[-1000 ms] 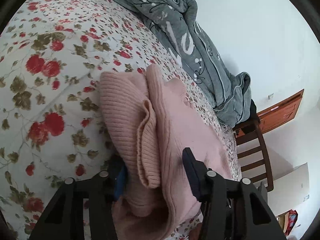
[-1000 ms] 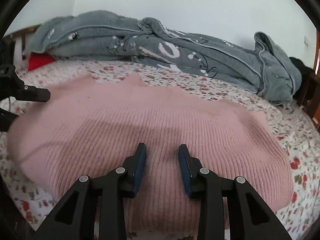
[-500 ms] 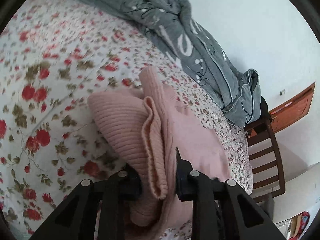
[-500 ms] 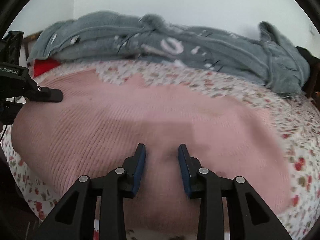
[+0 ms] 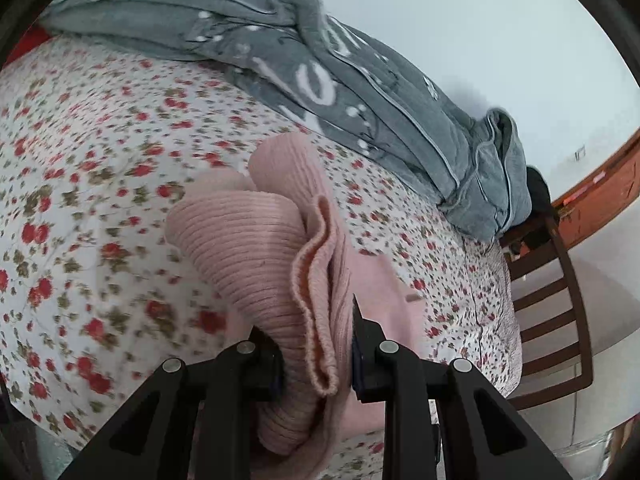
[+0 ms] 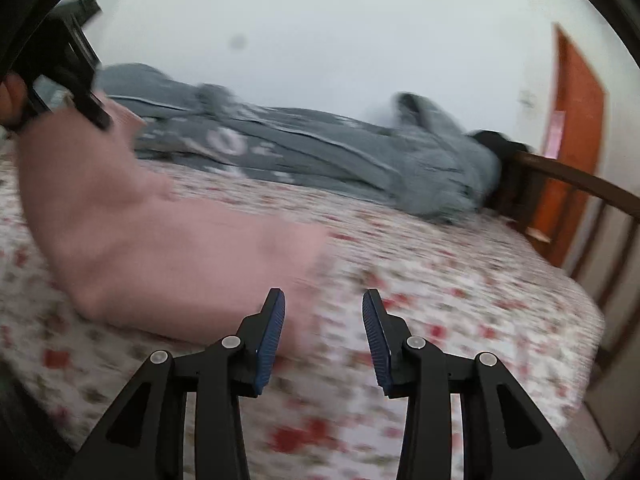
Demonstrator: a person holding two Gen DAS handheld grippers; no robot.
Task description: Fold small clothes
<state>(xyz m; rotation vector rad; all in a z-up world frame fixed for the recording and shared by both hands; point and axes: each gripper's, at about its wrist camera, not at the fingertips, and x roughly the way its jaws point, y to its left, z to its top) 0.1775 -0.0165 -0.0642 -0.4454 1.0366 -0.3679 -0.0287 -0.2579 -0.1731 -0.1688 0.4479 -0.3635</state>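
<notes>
the bed [image 5: 100, 168], in a floral sheet, carries a grey quilt [image 5: 360, 92] along the wall and the pink ribbed sweater [image 5: 248, 248] near its front edge. the left gripper [image 5: 316, 360] has its fingers clamped on a bunched edge, lifting it to start a fold. the right gripper [image 6: 324, 336], its fingers just widened, holds nothing; next it likely needs the opposite edge.

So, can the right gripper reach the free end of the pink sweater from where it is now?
Probably yes. The right gripper is open and empty, and the pink sweater lies just beside it on the floral sheet, with nothing between.
</notes>
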